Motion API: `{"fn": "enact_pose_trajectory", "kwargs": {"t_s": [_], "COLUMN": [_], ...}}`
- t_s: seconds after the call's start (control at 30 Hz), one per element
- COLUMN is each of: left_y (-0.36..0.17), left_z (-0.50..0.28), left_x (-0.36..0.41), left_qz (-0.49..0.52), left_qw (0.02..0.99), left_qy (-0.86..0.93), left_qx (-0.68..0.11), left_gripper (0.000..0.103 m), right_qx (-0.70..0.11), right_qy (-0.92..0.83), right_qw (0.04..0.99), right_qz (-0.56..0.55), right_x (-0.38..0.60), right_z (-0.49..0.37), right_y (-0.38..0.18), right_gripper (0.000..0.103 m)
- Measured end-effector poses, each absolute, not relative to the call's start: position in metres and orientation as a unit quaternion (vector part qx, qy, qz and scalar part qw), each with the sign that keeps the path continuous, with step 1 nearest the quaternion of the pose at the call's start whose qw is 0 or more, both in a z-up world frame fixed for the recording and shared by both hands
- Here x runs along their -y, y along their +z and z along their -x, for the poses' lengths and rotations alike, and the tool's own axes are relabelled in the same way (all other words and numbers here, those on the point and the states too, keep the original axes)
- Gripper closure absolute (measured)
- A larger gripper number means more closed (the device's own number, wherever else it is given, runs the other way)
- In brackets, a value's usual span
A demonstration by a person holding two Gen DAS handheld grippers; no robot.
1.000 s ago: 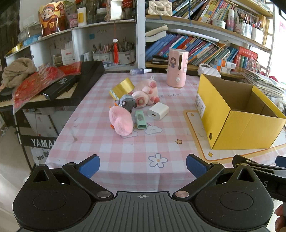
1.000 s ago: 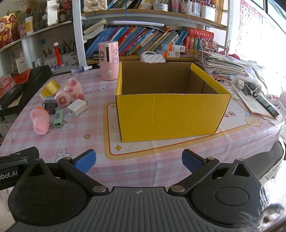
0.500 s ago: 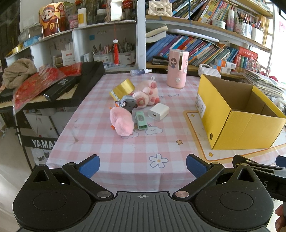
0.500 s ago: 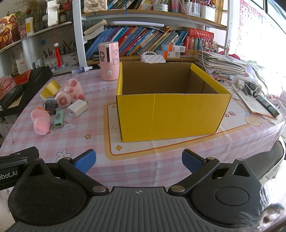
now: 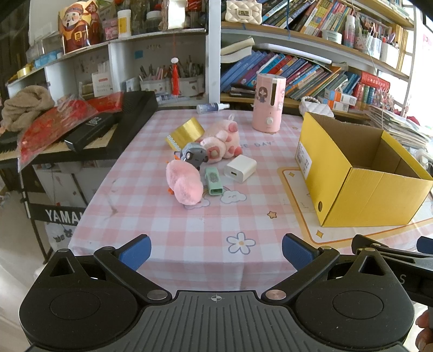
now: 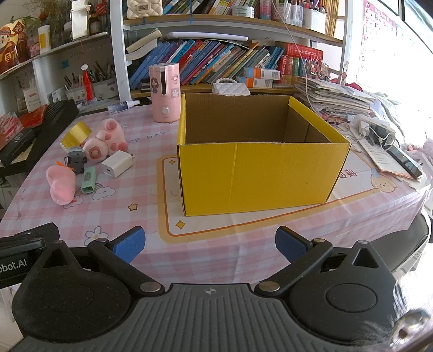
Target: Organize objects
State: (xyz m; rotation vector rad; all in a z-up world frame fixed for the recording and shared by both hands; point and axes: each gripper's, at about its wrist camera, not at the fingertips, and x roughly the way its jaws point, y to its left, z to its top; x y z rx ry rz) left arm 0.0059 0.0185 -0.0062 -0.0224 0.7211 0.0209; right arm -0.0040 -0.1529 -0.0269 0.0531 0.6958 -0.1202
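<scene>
Both grippers, left gripper (image 5: 215,250) and right gripper (image 6: 208,241), wide and empty; ahead of left jaws the pink plush (image 5: 184,182) touches the green stick (image 5: 213,181), risking a double grab or knock

Readable text:
- Keyboard stand (image 5: 54,214): white letters "YAMA", cut off.
- Tablecloth (image 6: 151,136): "CE DAY", partly hidden by the pig plush (image 6: 104,140).
- Left gripper body (image 6: 13,266), seen in the right wrist view: "obot.AI".
- Wall chart (image 6: 379,24): letters "A", "E".
</scene>
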Motion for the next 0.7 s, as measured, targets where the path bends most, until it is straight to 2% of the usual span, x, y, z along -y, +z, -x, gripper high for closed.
{"fn": "enact_pose_trajectory", "kwargs": {"t_s": [0.7], "left_y": [-0.002], "left_z": [0.002], "left_x": [-0.067], "left_qz": [0.046], "left_qw": [0.94], "left_qy": [0.055], "left_qx": [-0.333], "left_gripper": [0.0], "right_qx": [-0.326], "right_qy": [0.017], "right_qw": [0.945], "right_qz": [-0.029], "right_x": [0.111], "right_z": [-0.001], "right_y": [-0.019], "right_gripper": [0.002]}}
